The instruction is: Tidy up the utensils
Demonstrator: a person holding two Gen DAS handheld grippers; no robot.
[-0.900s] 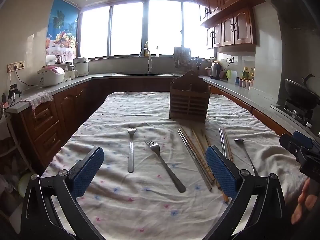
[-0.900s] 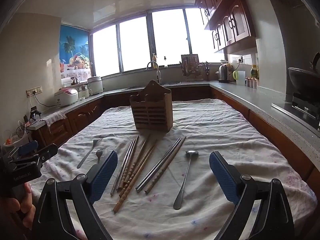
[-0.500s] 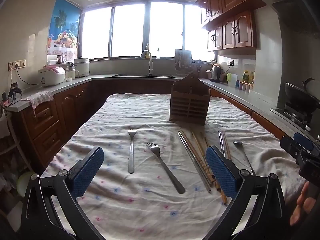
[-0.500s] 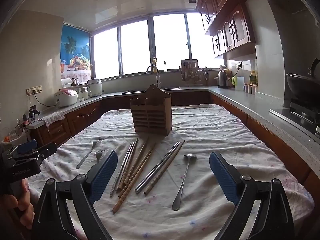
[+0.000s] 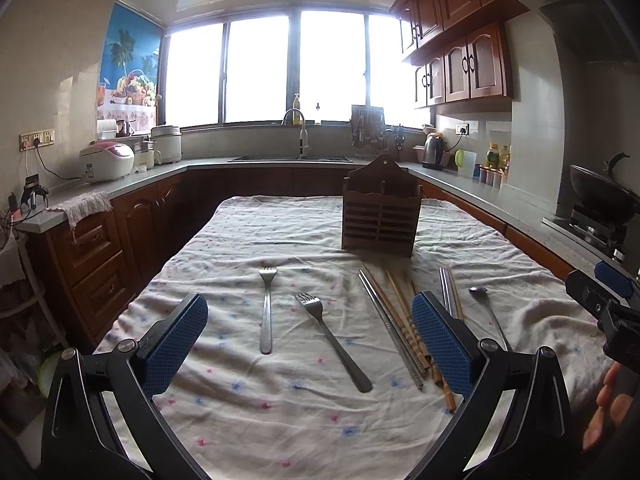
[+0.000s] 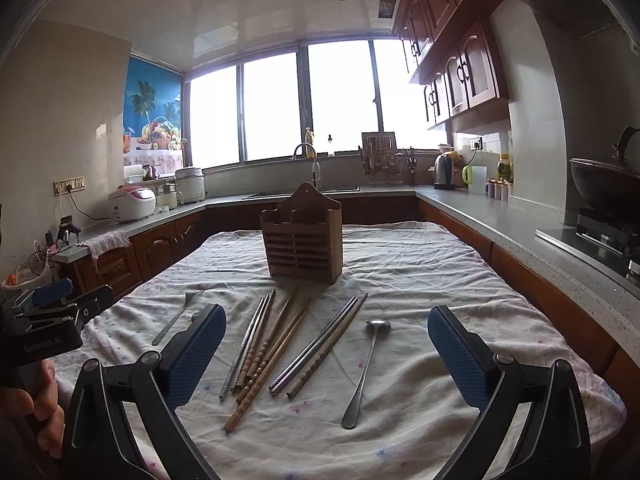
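A wooden utensil holder (image 5: 380, 216) stands upright mid-table; it also shows in the right wrist view (image 6: 305, 246). Two steel forks (image 5: 266, 308) (image 5: 332, 340) lie in front of my left gripper (image 5: 312, 344), which is open and empty above the cloth. Several wooden and metal chopsticks (image 6: 276, 340) and a steel spoon (image 6: 366, 364) lie in front of my right gripper (image 6: 326, 356), also open and empty. The chopsticks (image 5: 394, 320) and spoon (image 5: 490, 312) show at the right of the left wrist view.
A white floral cloth (image 5: 280, 408) covers the table. Kitchen counters surround it, with a rice cooker (image 5: 106, 162) at the left, a sink (image 5: 292, 158) at the back, and a wok on the stove (image 5: 600, 200) at the right.
Both views have tilted slightly upward, so the utensils and holder sit a little lower in frame. Nothing on the table has moved; both grippers stay open.
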